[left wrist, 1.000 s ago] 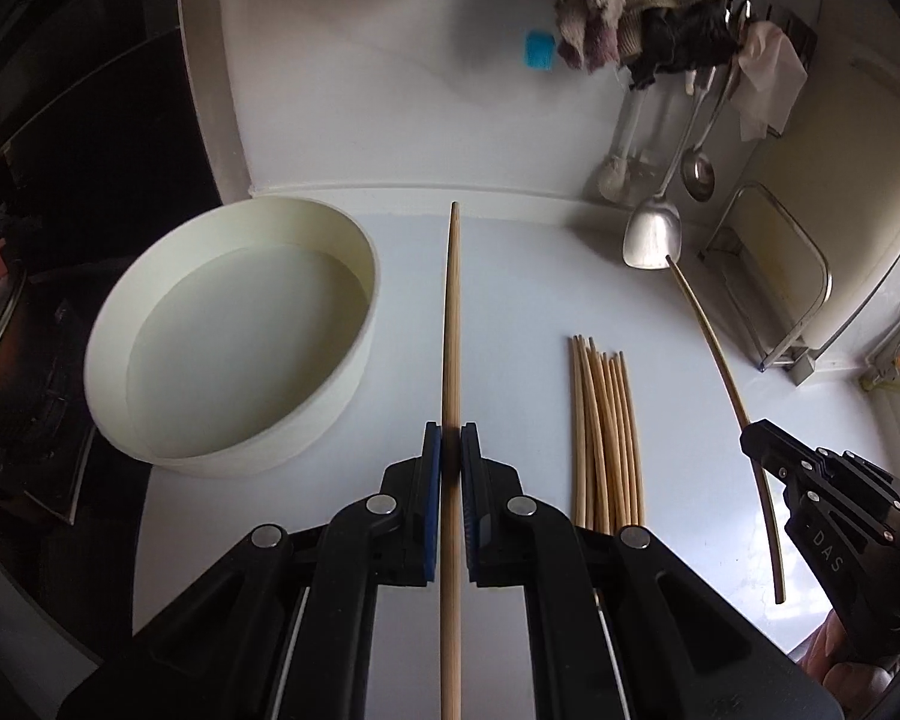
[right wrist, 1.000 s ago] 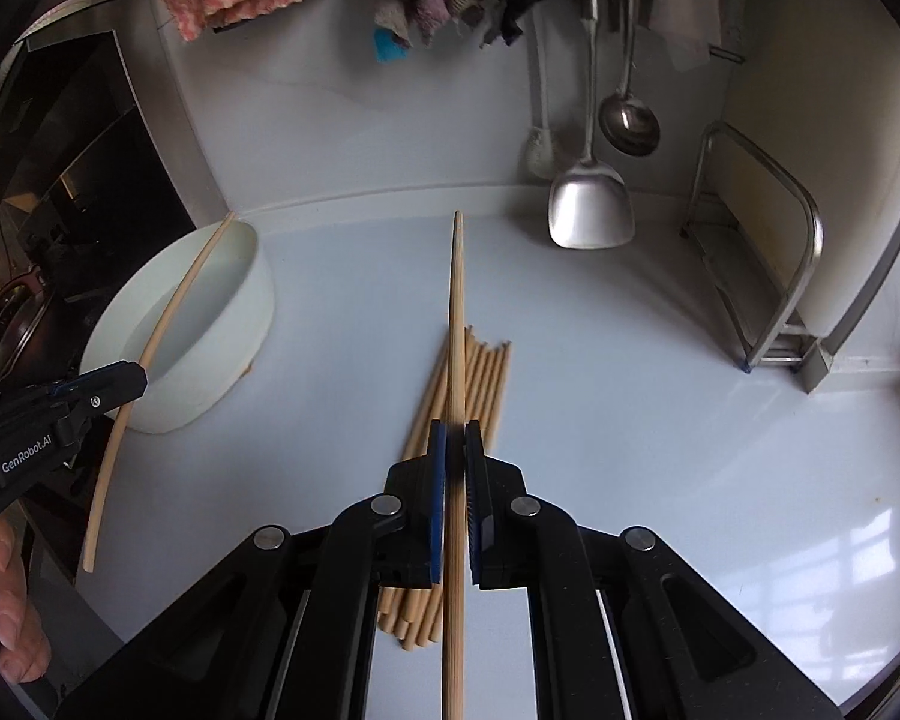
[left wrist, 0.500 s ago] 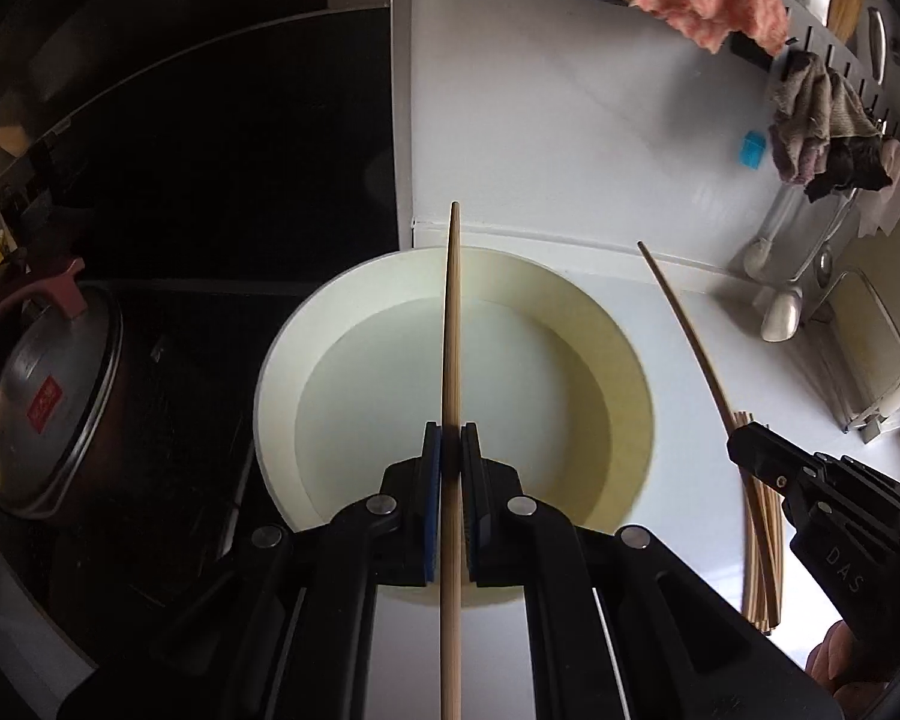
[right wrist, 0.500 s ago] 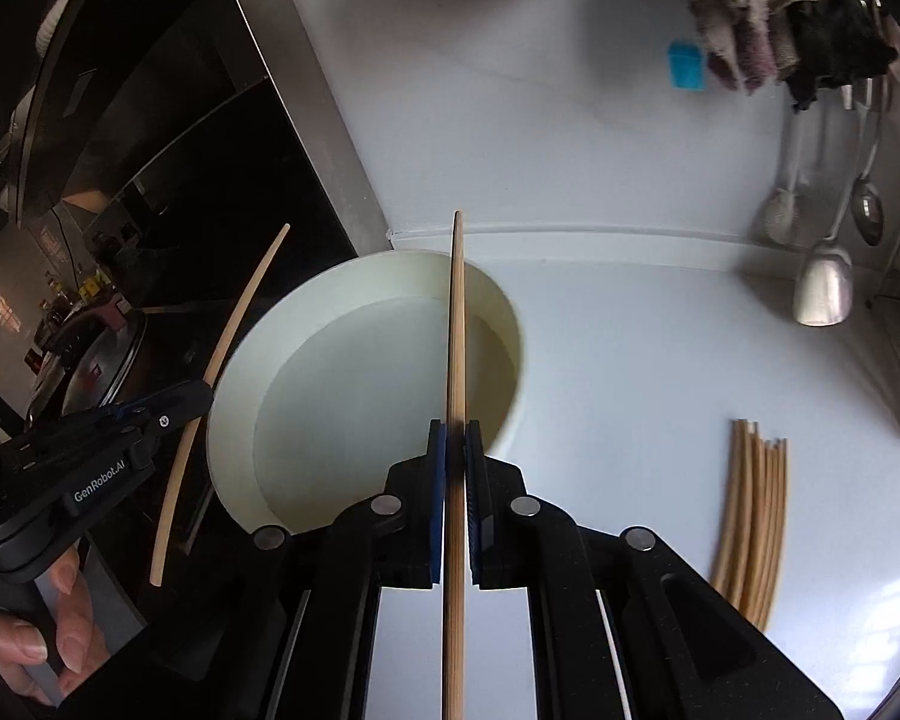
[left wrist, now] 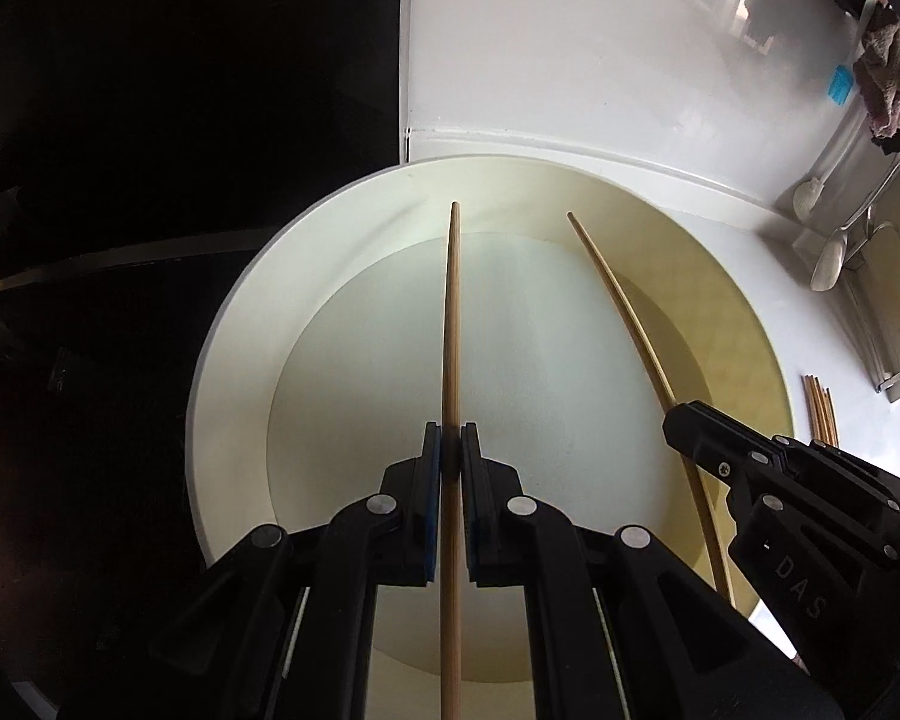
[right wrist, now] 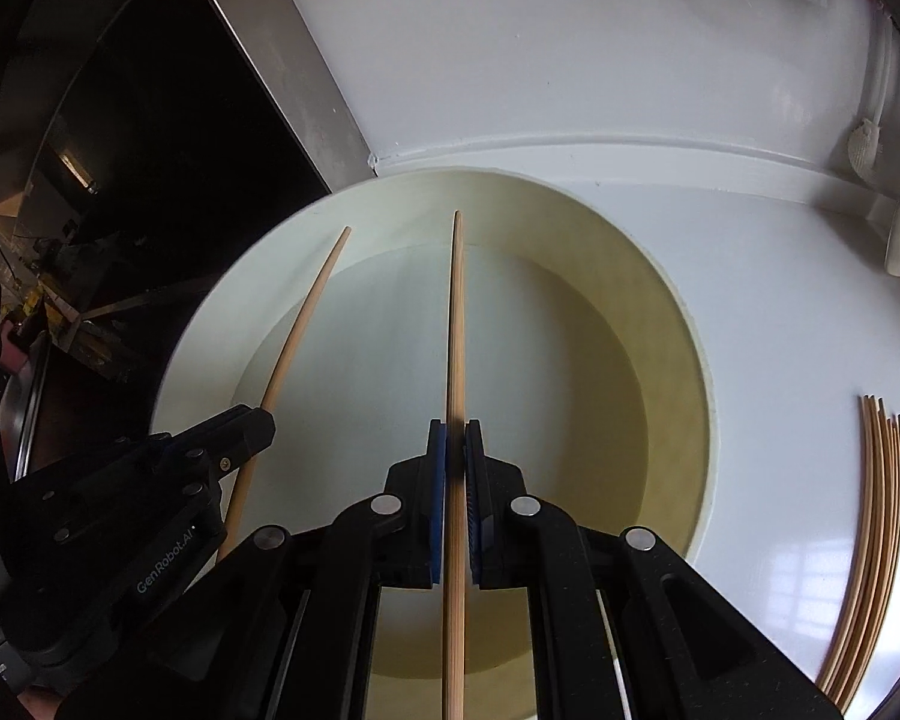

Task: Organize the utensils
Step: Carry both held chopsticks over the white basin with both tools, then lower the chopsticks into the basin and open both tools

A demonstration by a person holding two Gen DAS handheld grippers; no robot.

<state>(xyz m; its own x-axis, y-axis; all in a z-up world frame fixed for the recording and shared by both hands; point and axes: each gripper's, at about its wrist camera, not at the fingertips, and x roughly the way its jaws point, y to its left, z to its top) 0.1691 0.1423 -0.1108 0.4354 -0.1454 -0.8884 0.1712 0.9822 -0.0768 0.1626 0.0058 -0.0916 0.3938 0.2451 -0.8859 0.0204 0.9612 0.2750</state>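
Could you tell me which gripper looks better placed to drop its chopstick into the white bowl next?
Probably either, marginally the left. The left gripper and right gripper each clamp a chopstick above the bowl; the left's looks more centred.

Pale wooden chopsticks show above a cream-white round basin on a glossy white worktop. The jaws carry blue pads on black bodies. A bright blue tag marks the white wall.
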